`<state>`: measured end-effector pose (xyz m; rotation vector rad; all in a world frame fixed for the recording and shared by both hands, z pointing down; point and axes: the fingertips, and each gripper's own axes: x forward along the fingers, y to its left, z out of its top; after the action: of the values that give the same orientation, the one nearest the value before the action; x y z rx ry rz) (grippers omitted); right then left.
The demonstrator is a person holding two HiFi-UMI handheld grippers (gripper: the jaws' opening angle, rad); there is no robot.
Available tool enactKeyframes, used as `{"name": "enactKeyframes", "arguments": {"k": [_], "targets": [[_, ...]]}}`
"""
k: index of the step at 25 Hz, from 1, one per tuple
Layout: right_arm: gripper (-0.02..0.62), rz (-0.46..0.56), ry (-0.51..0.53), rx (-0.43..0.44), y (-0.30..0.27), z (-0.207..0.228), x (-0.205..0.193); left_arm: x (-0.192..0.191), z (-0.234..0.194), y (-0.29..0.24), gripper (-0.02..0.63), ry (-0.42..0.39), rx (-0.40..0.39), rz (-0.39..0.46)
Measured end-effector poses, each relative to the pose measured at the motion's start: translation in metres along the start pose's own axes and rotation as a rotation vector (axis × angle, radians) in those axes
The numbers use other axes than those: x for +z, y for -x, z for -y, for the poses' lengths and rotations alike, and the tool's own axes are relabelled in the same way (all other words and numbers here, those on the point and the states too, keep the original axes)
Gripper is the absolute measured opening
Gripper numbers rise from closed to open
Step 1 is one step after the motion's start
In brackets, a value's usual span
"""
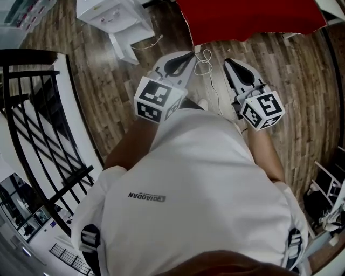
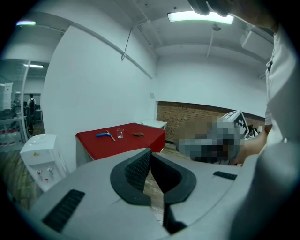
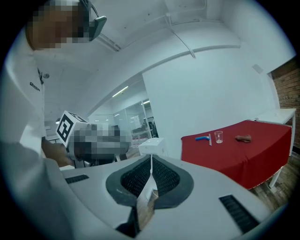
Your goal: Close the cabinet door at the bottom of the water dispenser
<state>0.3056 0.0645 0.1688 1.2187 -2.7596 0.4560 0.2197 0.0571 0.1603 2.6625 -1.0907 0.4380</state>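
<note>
At the far left of the head view a black railing (image 1: pixel 32 108) bordered the wooden floor (image 1: pixel 108 91). Beyond it, at the upper left, stood the white water dispenser (image 1: pixel 110 16), well apart from both tools. A white panel at its foot, apparently the cabinet door (image 1: pixel 125 47), stood swung out toward the person.

The left gripper (image 1: pixel 188 55) was held level in front of the person's white shirt (image 1: pixel 205 178). In the left gripper view its pads met at the tips with nothing between them, and the dispenser (image 2: pixel 40 159) showed off to the left.

A white cable (image 1: pixel 204 64) lay on the floor between the two tools. The right gripper (image 1: pixel 229 62) was likewise closed and empty, its jaws together. A red table (image 1: pixel 253 19) with a small glass (image 2: pixel 120 133) on it stood beyond them.
</note>
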Motion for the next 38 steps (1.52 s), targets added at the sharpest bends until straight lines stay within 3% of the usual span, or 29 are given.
{"name": "enactKeyframes", "arguments": {"k": [6, 12, 24, 31, 38], "targets": [[0.023, -0.008, -0.018, 0.063, -0.013, -0.015, -0.007, -0.01, -0.018, 0.026, -0.004, 0.03, 0.086, -0.009], [0.023, -0.037, -0.022, 0.143, -0.04, -0.03, -0.016, -0.015, -0.059, 0.065, -0.005, 0.092, 0.236, 0.019], [0.024, -0.089, -0.003, 0.308, -0.099, -0.078, -0.02, -0.036, -0.108, 0.135, -0.005, 0.179, 0.441, 0.035], [0.023, -0.117, 0.029, 0.343, -0.145, -0.106, -0.019, -0.055, -0.155, 0.17, -0.004, 0.219, 0.499, 0.04], [0.023, -0.185, 0.032, 0.309, -0.208, -0.124, -0.035, -0.089, -0.222, 0.217, -0.005, 0.254, 0.558, 0.023]]}}
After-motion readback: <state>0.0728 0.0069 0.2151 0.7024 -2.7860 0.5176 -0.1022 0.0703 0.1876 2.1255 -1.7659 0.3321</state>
